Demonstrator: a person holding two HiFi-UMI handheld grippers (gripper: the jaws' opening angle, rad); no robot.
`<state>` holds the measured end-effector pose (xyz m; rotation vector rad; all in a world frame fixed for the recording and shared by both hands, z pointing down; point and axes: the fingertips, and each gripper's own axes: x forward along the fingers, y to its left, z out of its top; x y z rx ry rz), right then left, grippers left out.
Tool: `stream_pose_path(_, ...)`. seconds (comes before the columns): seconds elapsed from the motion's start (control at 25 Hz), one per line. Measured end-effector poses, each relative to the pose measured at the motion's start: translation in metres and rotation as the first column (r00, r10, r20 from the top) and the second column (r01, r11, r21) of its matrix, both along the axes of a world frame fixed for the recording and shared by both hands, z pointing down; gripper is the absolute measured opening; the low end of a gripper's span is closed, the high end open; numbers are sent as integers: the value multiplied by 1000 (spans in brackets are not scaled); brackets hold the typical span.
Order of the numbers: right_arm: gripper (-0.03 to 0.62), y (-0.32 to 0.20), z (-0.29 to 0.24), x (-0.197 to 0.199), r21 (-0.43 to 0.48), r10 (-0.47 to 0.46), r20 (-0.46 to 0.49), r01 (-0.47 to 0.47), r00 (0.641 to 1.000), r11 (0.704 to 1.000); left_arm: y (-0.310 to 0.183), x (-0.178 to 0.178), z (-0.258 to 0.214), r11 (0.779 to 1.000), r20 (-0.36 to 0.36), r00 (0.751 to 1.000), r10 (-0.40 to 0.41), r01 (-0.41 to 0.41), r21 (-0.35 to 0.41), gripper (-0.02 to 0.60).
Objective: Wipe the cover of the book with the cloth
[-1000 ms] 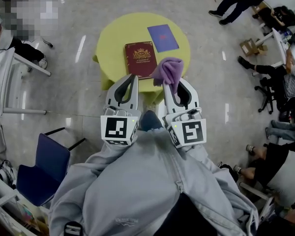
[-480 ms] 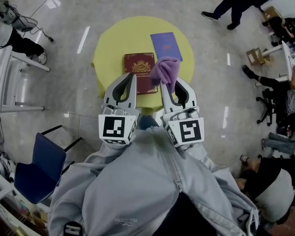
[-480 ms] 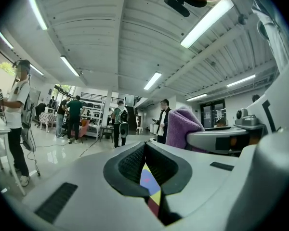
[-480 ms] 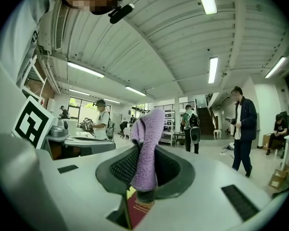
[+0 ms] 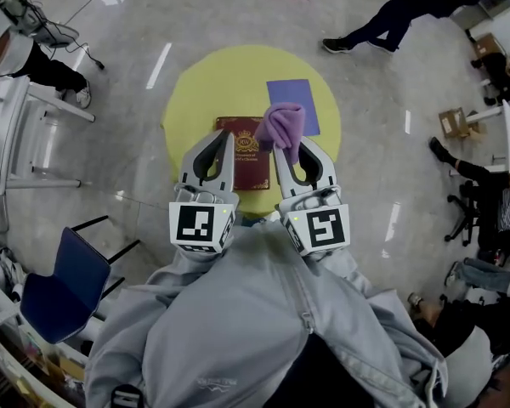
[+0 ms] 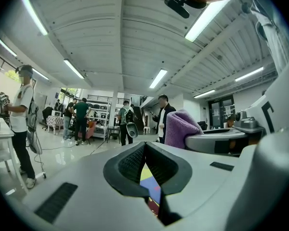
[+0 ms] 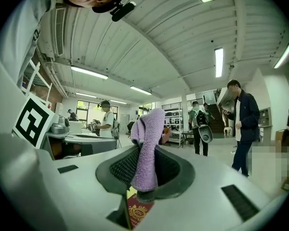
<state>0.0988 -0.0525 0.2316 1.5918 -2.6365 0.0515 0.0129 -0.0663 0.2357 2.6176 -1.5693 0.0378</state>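
Observation:
A dark red book (image 5: 245,155) with a gold crest lies on the round yellow table (image 5: 204,92); a blue book (image 5: 296,100) lies just beyond it to the right. My right gripper (image 5: 283,146) is shut on a purple cloth (image 5: 281,125), which hangs over the red book's far right corner. The right gripper view shows the cloth (image 7: 148,129) pinched in that gripper (image 7: 143,154), with the red book (image 7: 137,214) below. My left gripper (image 5: 227,137) is shut with nothing in it, above the red book's left side. In the left gripper view, the left gripper (image 6: 145,145) frames a strip of table and books.
A blue chair (image 5: 61,284) stands at the lower left beside white desks (image 5: 17,134). One person (image 5: 382,15) stands beyond the table at the upper right. Others sit along the right edge (image 5: 493,168), and the shiny floor (image 5: 110,177) surrounds the table.
Both grippers have moved forward over the table. The cloth has gone from the red book's near right edge to its far right corner.

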Motion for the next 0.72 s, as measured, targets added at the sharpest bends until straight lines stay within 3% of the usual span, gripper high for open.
stream_pose_path(0.16, 87, -19, 1, 4, 25, -38, 12, 38, 999, 999, -16, 8, 3, 1000, 0, 1000, -29, 29, 8, 18)
stream_pose_path(0.28, 87, -29, 10, 4, -8, -68, -9, 68, 998, 998, -24, 11, 7, 999, 0, 999, -41, 41, 6, 18)
stream_pose_path(0.72, 87, -57, 15, -20, -13, -108, -1, 108, 994, 994, -47, -11, 14, 998, 15, 998, -66, 67, -19, 18)
